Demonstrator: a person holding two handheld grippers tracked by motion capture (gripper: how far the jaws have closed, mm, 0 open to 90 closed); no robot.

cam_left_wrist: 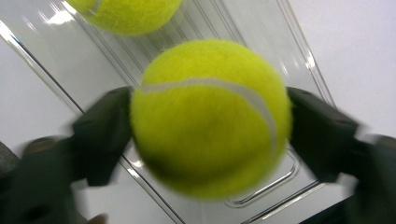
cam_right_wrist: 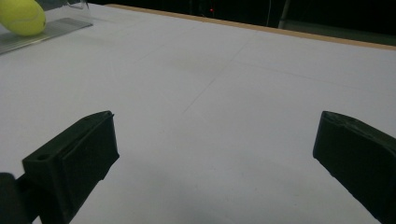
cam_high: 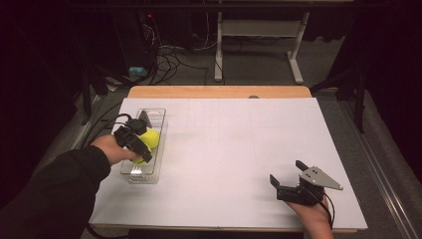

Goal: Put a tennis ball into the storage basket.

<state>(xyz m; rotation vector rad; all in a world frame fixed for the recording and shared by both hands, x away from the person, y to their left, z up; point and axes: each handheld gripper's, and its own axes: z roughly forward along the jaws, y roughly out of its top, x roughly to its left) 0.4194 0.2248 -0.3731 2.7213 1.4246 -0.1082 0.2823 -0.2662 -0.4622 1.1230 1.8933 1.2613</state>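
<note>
Left hand-held gripper hangs over a clear plastic tray at about nine o'clock on the worktop, held by the person's left hand, whose dark sleeve comes in from the lower left corner of the high view. In the left gripper view a tennis ball sits between its two black jaws, which stand at the ball's nine and three o'clock sides. The jaws and the ball are blurred there, and the jaws look just at the ball's flanks; whether the pads press on it I cannot tell for sure, though the gap has lately widened and they read as let go. The ball lies above the tray's ribbed floor, and a second tennis ball rests in the tray at about eleven o'clock from the first. In the high view the two balls show as one yellow patch inside the tray, beside the gripper's body.

At about five o'clock on the worktop the right hand-held gripper rests low over the white surface in the right hand, grey three-cornered plate on top. Its jaws are spread wide with bare white worktop between them, well apart from the tray.
</note>
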